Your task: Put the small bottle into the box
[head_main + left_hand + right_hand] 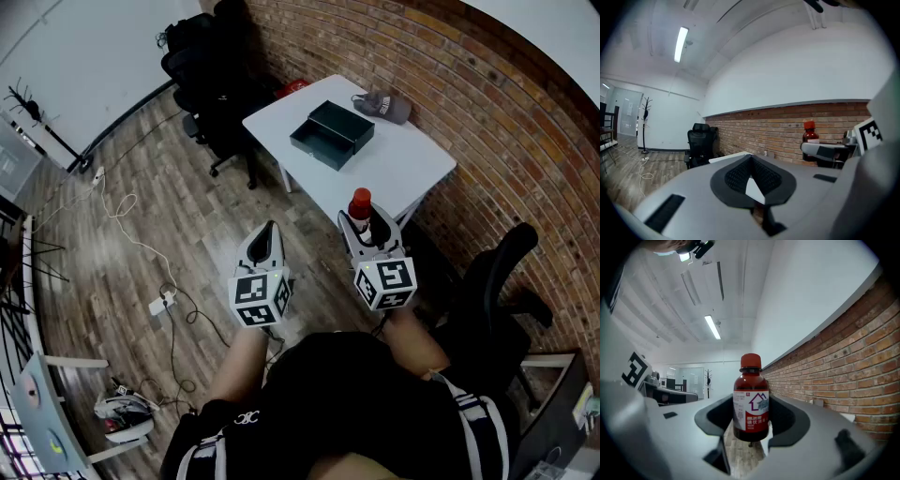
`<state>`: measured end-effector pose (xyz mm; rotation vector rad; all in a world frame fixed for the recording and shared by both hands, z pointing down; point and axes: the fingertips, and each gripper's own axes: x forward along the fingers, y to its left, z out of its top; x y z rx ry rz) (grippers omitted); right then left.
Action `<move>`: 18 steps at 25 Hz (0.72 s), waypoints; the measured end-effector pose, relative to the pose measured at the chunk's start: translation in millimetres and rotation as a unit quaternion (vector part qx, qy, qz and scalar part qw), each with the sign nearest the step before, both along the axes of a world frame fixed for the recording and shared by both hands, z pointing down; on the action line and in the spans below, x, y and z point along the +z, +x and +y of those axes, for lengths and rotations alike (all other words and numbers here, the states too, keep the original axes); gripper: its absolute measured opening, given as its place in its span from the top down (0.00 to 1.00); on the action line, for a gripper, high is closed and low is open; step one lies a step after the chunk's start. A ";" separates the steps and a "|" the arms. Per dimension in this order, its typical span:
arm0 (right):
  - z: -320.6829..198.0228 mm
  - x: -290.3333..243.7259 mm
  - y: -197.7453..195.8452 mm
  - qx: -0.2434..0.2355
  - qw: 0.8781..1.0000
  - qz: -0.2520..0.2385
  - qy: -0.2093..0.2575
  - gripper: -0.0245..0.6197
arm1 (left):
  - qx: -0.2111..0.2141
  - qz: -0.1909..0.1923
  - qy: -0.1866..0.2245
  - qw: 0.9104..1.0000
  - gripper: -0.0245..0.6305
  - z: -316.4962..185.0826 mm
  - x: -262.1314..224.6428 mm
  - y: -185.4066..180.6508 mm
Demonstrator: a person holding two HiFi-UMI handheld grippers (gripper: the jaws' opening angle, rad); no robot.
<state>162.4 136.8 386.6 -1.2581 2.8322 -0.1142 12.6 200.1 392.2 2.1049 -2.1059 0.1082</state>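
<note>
Small bottle (751, 399) is gripped upright in the right gripper's (363, 223) wide-set fingers (790, 420), with the box (317, 153) sat well ahead on the bench (412, 164); left gripper (269, 230) is shut, empty.

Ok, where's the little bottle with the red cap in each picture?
Head view: small bottle near the middle, in the right gripper, short of the white table.
Left gripper view: right of centre, in front of the brick wall.
Right gripper view: dead centre, upright between the jaws.
Shared landmark: the brick wall, in all three views.
</note>
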 end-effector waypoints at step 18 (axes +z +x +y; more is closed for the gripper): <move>-8.3 0.8 7.9 -0.029 1.000 -0.011 0.005 0.61 | -0.005 -0.004 -0.005 1.000 0.94 -11.9 12.0 22.6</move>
